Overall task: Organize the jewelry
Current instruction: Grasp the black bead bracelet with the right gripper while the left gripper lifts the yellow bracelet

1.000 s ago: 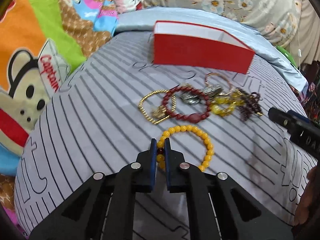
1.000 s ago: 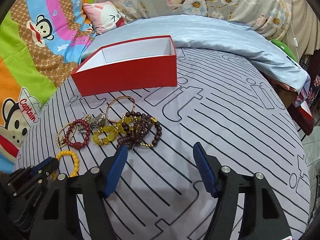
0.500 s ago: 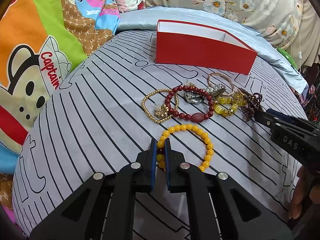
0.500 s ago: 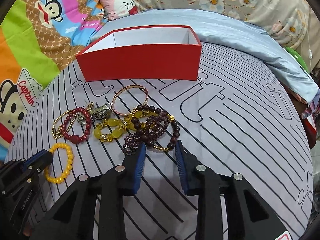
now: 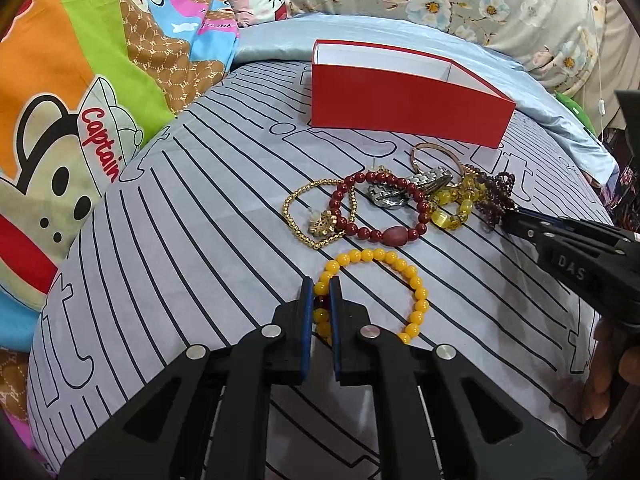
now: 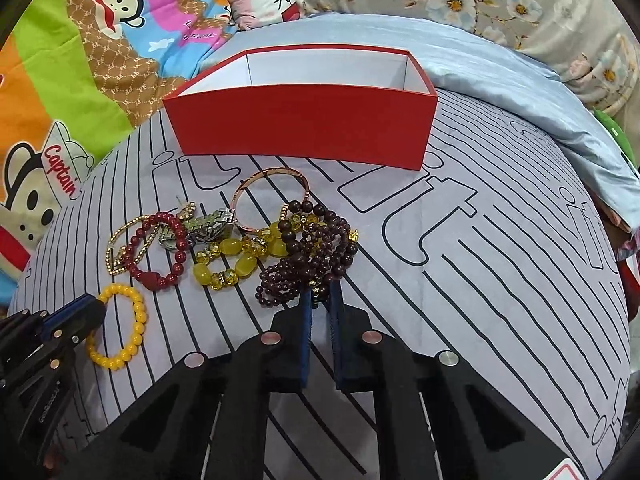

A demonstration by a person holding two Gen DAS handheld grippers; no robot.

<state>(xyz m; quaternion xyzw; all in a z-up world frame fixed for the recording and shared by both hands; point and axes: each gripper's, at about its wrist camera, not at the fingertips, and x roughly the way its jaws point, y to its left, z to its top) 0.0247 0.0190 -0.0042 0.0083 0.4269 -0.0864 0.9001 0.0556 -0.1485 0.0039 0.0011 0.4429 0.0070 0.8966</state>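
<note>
My left gripper (image 5: 321, 284) is shut on the near-left side of a yellow bead bracelet (image 5: 404, 270) that lies on the grey striped sheet (image 5: 180, 240). In the right wrist view my right gripper (image 6: 320, 294) is closing its jaws, and its pads pinch a strand of the dark purple bead bracelet (image 6: 304, 256) at the near edge of the jewelry pile. The open red box (image 6: 300, 124) stands behind the pile, its white inside showing nothing. From the left wrist view the right gripper (image 5: 510, 216) comes in from the right, and the red box (image 5: 400, 108) sits further back.
The pile also holds a gold bead chain (image 5: 296, 204), a red bead bracelet (image 5: 394, 236), a silver watch (image 5: 428, 178), a rose-gold bangle (image 6: 268, 174) and yellow glass beads (image 6: 228, 248). A cartoon blanket (image 5: 80, 80) lies left, a blue quilt (image 6: 500, 80) behind.
The right gripper moved forward and left to the purple beads, and its jaws went from wide open to shut on them. The left gripper kept its hold on the yellow bracelet.
</note>
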